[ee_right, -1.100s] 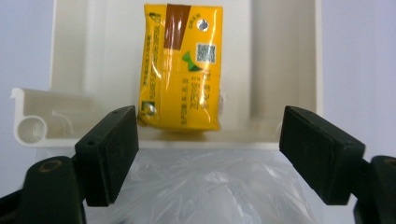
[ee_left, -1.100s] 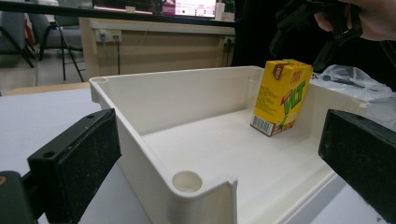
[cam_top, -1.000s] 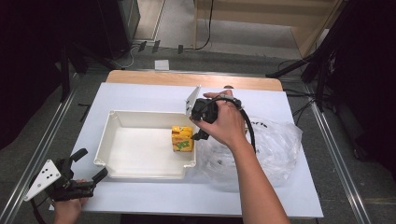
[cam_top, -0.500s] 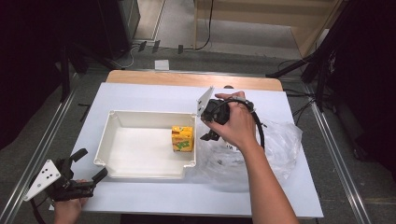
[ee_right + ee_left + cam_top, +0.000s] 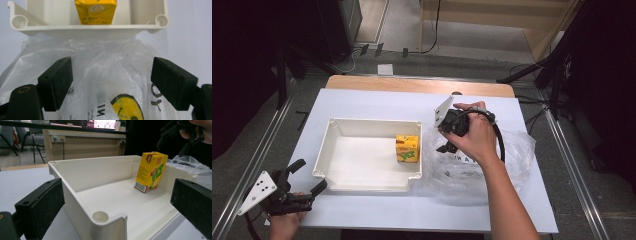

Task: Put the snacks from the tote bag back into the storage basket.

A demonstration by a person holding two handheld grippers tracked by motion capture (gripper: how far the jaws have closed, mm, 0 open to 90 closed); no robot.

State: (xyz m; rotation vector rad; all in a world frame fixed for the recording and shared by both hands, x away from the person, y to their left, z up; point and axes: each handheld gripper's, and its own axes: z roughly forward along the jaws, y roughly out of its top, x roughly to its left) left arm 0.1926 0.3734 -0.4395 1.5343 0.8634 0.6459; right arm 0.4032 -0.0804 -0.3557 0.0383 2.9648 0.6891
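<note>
Over the last second I had drawn the right gripper (image 5: 446,145) away from the white tray (image 5: 328,148) and out over the clear plastic bag (image 5: 512,165), which lay on the tabletop (image 5: 372,102) touching the tray's right wall. Its fingers (image 5: 57,82) stood spread with nothing between them, poised above the bag's printed face. The yellow juice carton (image 5: 407,148) stood upright inside the tray, near its right wall, apart from both grippers. I judged the carton placed and the bag the next source to draw from. The left gripper (image 5: 307,180) rested off the tray's near-left corner, unmoved, its fingers (image 5: 42,205) likewise spread and empty.
</note>
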